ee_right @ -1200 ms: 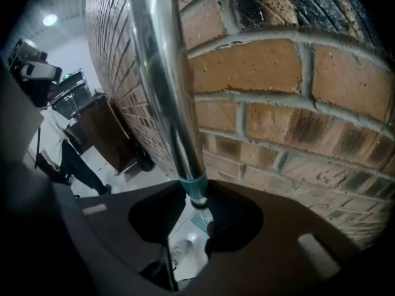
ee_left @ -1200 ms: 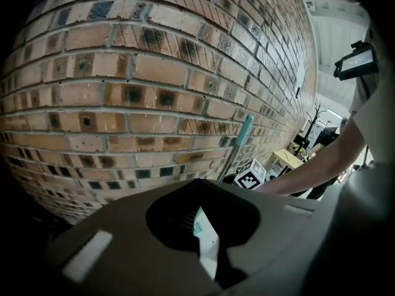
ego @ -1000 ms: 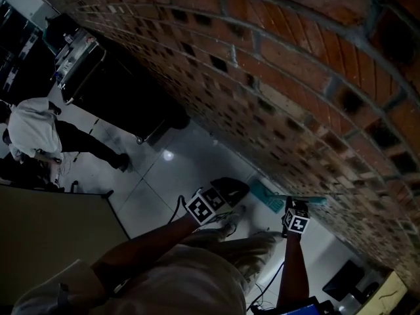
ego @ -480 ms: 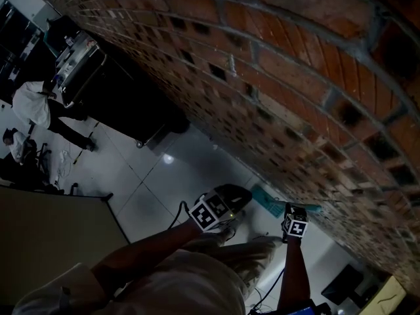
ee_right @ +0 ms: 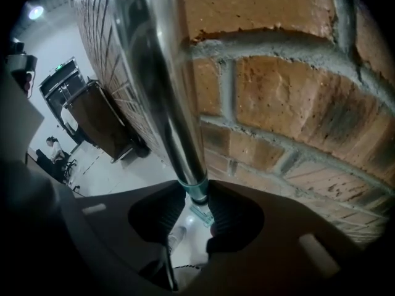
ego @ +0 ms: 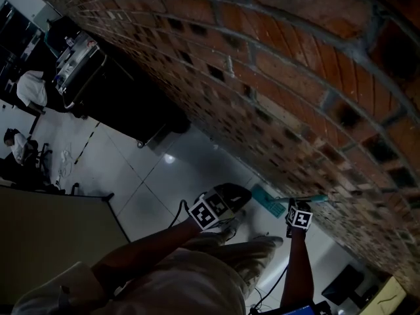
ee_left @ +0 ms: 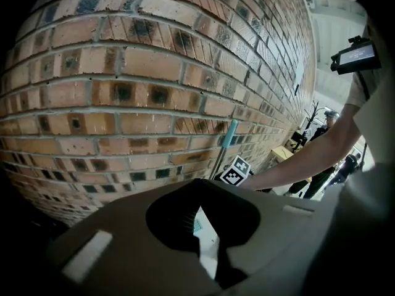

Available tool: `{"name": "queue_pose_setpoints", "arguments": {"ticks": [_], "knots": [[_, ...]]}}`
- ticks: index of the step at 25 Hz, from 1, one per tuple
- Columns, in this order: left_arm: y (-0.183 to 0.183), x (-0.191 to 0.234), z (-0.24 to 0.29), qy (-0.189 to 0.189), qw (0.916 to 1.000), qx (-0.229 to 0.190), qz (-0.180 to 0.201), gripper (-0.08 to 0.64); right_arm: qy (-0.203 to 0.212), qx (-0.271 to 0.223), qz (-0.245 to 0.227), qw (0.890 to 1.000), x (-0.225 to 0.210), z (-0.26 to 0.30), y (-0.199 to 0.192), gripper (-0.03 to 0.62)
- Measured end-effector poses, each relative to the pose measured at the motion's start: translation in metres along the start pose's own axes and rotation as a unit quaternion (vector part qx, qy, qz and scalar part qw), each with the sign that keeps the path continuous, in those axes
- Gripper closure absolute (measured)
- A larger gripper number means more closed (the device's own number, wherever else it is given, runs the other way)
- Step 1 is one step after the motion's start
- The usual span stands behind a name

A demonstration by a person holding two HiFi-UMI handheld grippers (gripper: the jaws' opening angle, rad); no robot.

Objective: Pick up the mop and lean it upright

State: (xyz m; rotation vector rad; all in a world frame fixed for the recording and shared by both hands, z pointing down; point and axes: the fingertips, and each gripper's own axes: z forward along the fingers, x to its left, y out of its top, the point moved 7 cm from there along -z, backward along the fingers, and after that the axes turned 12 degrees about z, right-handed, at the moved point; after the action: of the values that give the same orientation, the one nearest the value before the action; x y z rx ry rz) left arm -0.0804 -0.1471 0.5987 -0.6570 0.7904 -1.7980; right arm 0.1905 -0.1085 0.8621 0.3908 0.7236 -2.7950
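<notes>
Right gripper view: right gripper [ee_right: 195, 190] clenched on shiny mop pole [ee_right: 163, 91]; left gripper [ee_left: 198, 187] closed.

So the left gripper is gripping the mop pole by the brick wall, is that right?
No: the right gripper grips the mop pole by the brick wall, as the right gripper view shows; the left gripper is shut, empty.

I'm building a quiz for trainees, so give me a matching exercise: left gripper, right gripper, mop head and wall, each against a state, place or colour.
1 left gripper
2 right gripper
3 mop head
4 wall

A red brick
B shut on the mop pole
C shut, empty
D low down, at the wall's foot

Pairs: 1-C, 2-B, 3-D, 4-A
</notes>
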Motion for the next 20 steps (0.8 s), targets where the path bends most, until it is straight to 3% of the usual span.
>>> {"name": "queue_pose_setpoints", "arguments": {"ticks": [3, 11, 15, 20], "knots": [[0.002, 0.003, -0.001, 0.002, 1.0, -0.004, -0.002, 0.54, -0.002, -0.012, 0.021, 1.0, -0.002, -0.003, 0.007, 0.459], [0.012, 0.0, -0.002, -0.004, 0.9997, -0.024, 0.006, 0.54, 0.001, -0.052, 0.046, 0.998, -0.001, -0.036, 0.014, 0.347], [0.019, -0.005, -0.004, -0.016, 0.999, -0.039, 0.012, 0.523, 0.008, -0.097, 0.06, 0.993, 0.007, -0.074, 0.022, 0.328], [0.031, 0.007, -0.013, -0.017, 0.9974, -0.059, 0.038, 0.492, 0.027, -0.18, 0.085, 0.98, 0.035, -0.133, 0.04, 0.328]]}}
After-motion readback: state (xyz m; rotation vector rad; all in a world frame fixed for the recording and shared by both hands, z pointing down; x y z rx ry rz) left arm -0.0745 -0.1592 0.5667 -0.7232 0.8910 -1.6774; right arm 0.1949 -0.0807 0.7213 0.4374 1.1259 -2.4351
